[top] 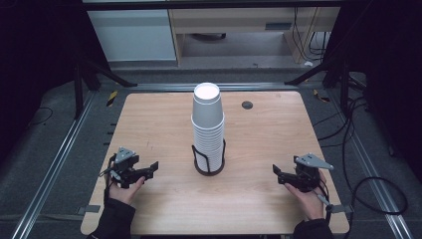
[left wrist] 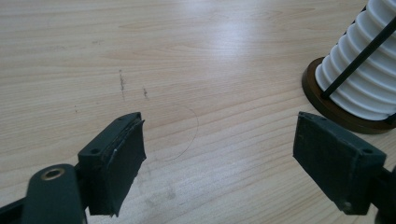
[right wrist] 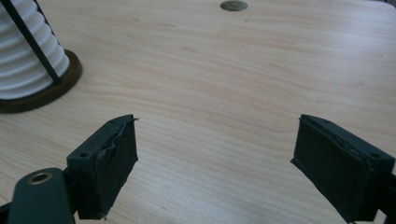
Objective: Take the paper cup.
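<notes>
High view: a tall stack of white paper cups (top: 208,127) stands in a dark wire holder (top: 209,162) at the centre of the light wooden table (top: 149,119), between the left gripper (top: 149,171) and right gripper (top: 279,176). Left gripper view: jaws spread wide, empty, over bare wood, the stack to the right. Right gripper view: jaws likewise apart and empty, the stack at upper left, a small round metal disc (right wrist: 234,5) beyond.
</notes>
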Available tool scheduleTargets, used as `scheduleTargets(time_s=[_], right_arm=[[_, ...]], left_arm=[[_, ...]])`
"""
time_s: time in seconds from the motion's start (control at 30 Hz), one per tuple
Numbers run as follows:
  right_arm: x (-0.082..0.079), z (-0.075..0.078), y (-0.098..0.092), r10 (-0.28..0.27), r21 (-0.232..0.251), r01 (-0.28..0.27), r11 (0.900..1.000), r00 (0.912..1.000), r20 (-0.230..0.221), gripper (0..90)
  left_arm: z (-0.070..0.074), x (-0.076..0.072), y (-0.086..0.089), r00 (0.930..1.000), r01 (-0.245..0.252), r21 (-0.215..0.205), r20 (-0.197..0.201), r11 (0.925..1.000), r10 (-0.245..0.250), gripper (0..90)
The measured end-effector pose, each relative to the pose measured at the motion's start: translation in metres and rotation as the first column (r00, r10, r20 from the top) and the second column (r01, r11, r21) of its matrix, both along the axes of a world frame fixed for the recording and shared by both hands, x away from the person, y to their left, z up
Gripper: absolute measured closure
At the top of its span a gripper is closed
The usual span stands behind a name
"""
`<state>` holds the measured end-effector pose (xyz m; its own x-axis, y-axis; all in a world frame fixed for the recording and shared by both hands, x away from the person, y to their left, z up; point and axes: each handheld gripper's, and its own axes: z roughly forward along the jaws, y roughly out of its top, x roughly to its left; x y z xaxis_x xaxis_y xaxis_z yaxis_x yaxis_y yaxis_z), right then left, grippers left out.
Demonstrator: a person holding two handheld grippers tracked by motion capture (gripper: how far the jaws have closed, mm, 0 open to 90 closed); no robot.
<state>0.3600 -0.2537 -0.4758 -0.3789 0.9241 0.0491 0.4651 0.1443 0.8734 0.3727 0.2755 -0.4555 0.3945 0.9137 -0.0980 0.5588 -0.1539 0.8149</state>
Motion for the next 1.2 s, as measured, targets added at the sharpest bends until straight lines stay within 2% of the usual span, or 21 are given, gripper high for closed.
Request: scheduleTargets(time_s=[0.03, 0.13, 0.23, 0.3, 0.37, 0.4, 0.43, 0.5, 0.53, 0.6, 0.63, 0.67, 0.7, 0.73, 0.93, 1.13, 1.17, 1.2], right_arm=[[0.0, 0.0, 0.0, 0.0, 0.0, 0.0, 1.0, 1.0, 0.0, 13.1], [0.002, 0.011, 0.001, 0.018, 0.04, -0.02, 0.999, 0.9992, 0.035, 12.5], [0.002, 0.023, 0.005, 0.041, 0.067, -0.046, 0.997, 0.9971, 0.063, 12.3], [0.002, 0.026, 0.006, 0.046, 0.069, -0.051, 0.996, 0.9966, 0.069, 12.3], [0.005, 0.042, 0.013, 0.07, 0.074, -0.078, 0.994, 0.9928, 0.097, 12.0], [0.005, 0.042, 0.013, 0.07, 0.074, -0.078, 0.994, 0.9928, 0.097, 12.0], [0.007, 0.054, 0.017, 0.092, 0.099, -0.105, 0.99, 0.9882, 0.122, 11.8], [0.008, 0.059, 0.019, 0.1, 0.106, -0.115, 0.988, 0.986, 0.133, 11.7], [0.011, 0.072, 0.026, 0.113, 0.102, -0.13, 0.986, 0.9807, 0.16, 11.5], [0.014, 0.083, 0.03, 0.121, 0.091, -0.139, 0.986, 0.9763, 0.18, 11.5], [0.014, 0.083, 0.03, 0.121, 0.091, -0.139, 0.986, 0.9763, 0.18, 11.5], [0.017, 0.096, 0.036, 0.138, 0.095, -0.16, 0.983, 0.9702, 0.199, 11.2], [0.017, 0.096, 0.036, 0.138, 0.095, -0.16, 0.983, 0.9702, 0.199, 11.2], [0.019, 0.108, 0.04, 0.152, 0.093, -0.174, 0.98, 0.9657, 0.211, 10.8], [0.024, 0.137, 0.052, 0.187, 0.095, -0.217, 0.972, 0.9501, 0.249, 10.1], [0.027, 0.156, 0.07, 0.244, 0.092, -0.278, 0.956, 0.9298, 0.275, 9.2], [0.027, 0.156, 0.07, 0.244, 0.092, -0.278, 0.956, 0.9298, 0.275, 9.2], [0.028, 0.159, 0.074, 0.259, 0.097, -0.295, 0.951, 0.925, 0.278, 9.0]], left_arm=[[0.0, 0.0, 0.0, 1.0, 0.0, 0.0, 0.0, 1.0, 0.0, 15.9], [-0.001, -0.002, -0.002, 0.9999, 0.013, 0.014, 0.01, 0.9998, -0.013, 15.2], [0.0, -0.002, -0.001, 0.9998, 0.016, 0.008, 0.014, 0.9998, -0.016, 14.6], [0.001, -0.002, -0.001, 0.9997, 0.016, 0.001, 0.019, 0.9999, -0.016, 14.5], [0.001, -0.002, -0.001, 0.9994, 0.018, 0.001, 0.029, 0.9998, -0.018, 14.5], [0.001, -0.002, -0.001, 0.9994, 0.018, 0.001, 0.029, 0.9998, -0.018, 14.5], [0.002, -0.002, 0.0, 0.9992, 0.015, -0.002, 0.036, 0.9999, -0.015, 14.9], [0.002, -0.003, 0.0, 0.9992, 0.015, -0.001, 0.036, 0.9999, -0.015, 14.7], [0.001, -0.002, 0.001, 0.9995, 0.011, 0.008, 0.031, 0.9999, -0.011, 15.1], [0.0, -0.001, 0.001, 0.9996, 0.012, 0.001, 0.027, 0.9999, -0.012, 15.3], [0.0, -0.001, 0.001, 0.9996, 0.012, 0.001, 0.027, 0.9999, -0.012, 15.3], [0.0, -0.001, 0.001, 0.9995, 0.009, 0.005, 0.031, 0.9999, -0.009, 15.4], [0.0, -0.001, 0.001, 0.9995, 0.009, 0.005, 0.031, 0.9999, -0.009, 15.8], [0.0, -0.001, 0.0, 0.9995, 0.013, 0.004, 0.03, 0.9999, -0.013, 15.6], [-0.003, 0.0, -0.003, 0.9995, 0.018, 0.019, 0.025, 0.9997, -0.018, 16.1], [-0.004, 0.0, -0.005, 0.9993, 0.025, 0.029, 0.026, 0.9993, -0.026, 16.1], [-0.004, 0.0, -0.005, 0.9993, 0.025, 0.029, 0.027, 0.9993, -0.026, 16.1], [-0.004, 0.0, -0.005, 0.9992, 0.028, 0.029, 0.028, 0.9992, -0.028, 16.1]])
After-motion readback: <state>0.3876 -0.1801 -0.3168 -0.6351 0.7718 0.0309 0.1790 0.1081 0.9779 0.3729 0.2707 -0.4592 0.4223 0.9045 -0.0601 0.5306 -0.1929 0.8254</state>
